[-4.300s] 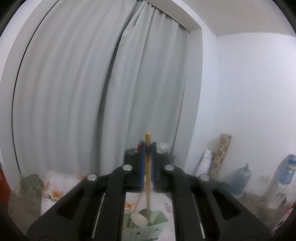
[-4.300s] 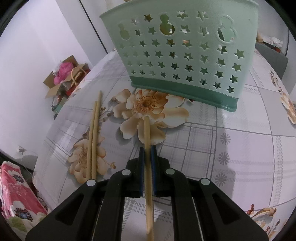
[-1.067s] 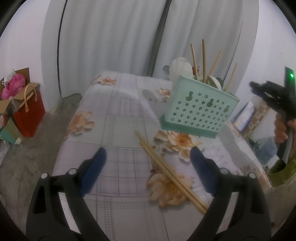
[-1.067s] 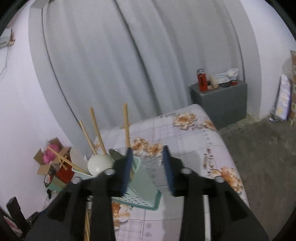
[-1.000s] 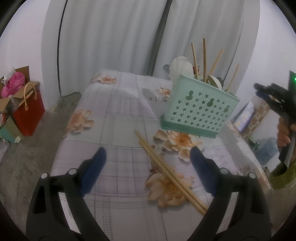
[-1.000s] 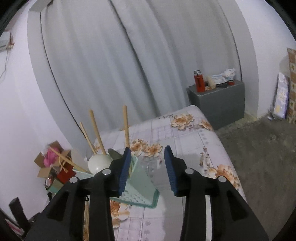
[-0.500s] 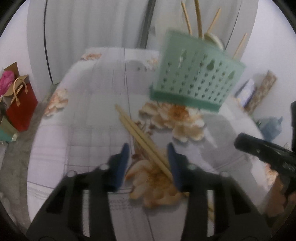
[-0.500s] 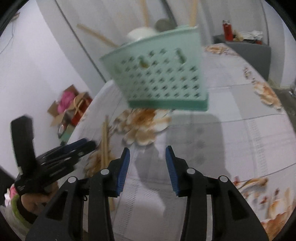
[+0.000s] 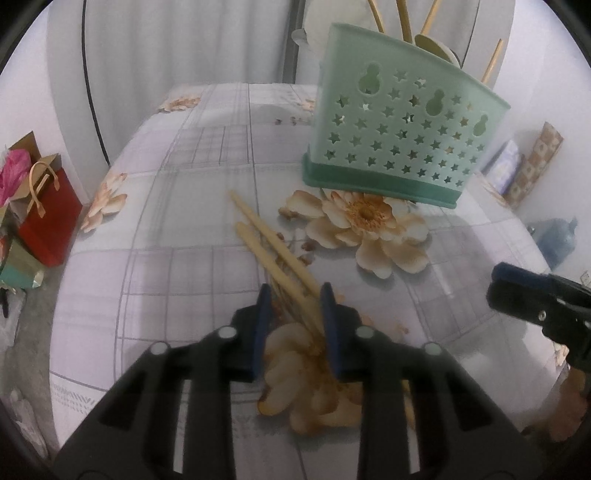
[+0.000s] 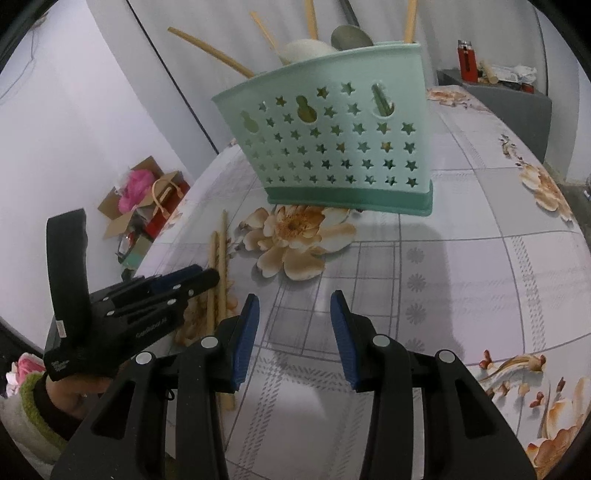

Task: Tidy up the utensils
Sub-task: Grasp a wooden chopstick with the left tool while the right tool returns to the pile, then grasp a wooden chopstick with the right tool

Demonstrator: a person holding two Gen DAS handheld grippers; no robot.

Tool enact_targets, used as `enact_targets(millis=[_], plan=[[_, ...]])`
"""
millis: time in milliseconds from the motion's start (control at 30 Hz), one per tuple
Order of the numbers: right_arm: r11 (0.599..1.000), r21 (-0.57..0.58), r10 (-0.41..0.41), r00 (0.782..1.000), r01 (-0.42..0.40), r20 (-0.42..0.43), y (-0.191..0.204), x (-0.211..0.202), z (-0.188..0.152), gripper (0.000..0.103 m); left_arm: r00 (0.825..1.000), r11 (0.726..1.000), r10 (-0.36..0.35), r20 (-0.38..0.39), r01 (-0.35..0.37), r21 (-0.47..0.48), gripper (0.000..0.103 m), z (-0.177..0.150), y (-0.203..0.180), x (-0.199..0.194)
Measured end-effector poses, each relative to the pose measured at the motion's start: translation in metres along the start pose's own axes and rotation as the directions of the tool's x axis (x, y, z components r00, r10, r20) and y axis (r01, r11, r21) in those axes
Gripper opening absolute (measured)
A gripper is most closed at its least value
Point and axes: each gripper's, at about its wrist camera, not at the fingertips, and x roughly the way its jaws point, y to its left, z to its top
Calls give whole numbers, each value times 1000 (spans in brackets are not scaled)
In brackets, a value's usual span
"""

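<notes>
Table w/ a floral plaid cloth [image 9: 184,258], seen from two hand-held grippers. A mint-green basket [image 9: 399,136] with star cut-outs stands toward the far side of the table. Most of the job looks done: several chopsticks already stand in the basket [image 10: 207,46], along w/ a white spoon [image 10: 303,50] and a grey metal spoon [image 10: 351,35]

What's left: two chopsticks [image 9: 266,240] lying side by side on the cloth, near the basket but apart from it, running diagonally from just short of the big printed flower [image 9: 365,221] back toward the camera

Left gripper [image 9: 295,295] is low over the pair, jaws straddling the chopsticks' near part. The jaws have just been closing, w/ the sticks between them; the right pad looks at or against the nearer stick, the left pad still shows a gap, so no firm squeeze yet as far as can be seen

Right gripper [image 10: 295,306] hangs over bare cloth in front of the basket, jaws part open and holding nothing

Judgement: task is near its end; the pair still needs gripping, lifting and dropping into the basket

Off the table: a red gift bag [image 9: 48,218] on the floor at left, a grey cabinet [image 10: 509,99] beyond
</notes>
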Motion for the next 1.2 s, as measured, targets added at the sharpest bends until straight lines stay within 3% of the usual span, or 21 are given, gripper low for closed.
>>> enact_targets(millis=[67, 333, 567, 600, 667, 733, 1033, 1200], plan=[[1000, -7, 10, 1000, -10, -7, 3, 1, -1, 40, 1000, 1000, 23, -1, -23, 12, 14, 0, 1, 0], [994, -98, 48, 997, -54, -61, 30, 20, -1, 40, 999, 999, 50, -9, -50, -13, 12, -7, 18, -10], [972, -236, -21, 990, -13, -142, 59, 58, -2, 39, 997, 996, 76, -11, -76, -41, 10, -14, 32, -20], [965, -261, -35, 989, -4, -145, 64, 60, -2, 37, 997, 996, 77, -12, -78, -44, 10, -14, 32, -20], [957, -290, -53, 988, 9, -147, 71, 61, -1, 20, 997, 996, 77, -13, -77, -52, 9, -14, 33, -20], [956, -294, -72, 987, 26, -145, 72, 61, 0, 7, 997, 996, 76, -12, -76, -53, 9, -15, 33, -21], [979, -205, -56, 978, 14, -201, 40, 34, -12, 6, 999, 996, -16, -44, 12, -88, 7, -21, 29, -27], [989, -144, -32, 961, -8, -274, 13, 8, -28, 6, 994, 992, -75, -78, 66, -106, 7, -29, 25, -34]])
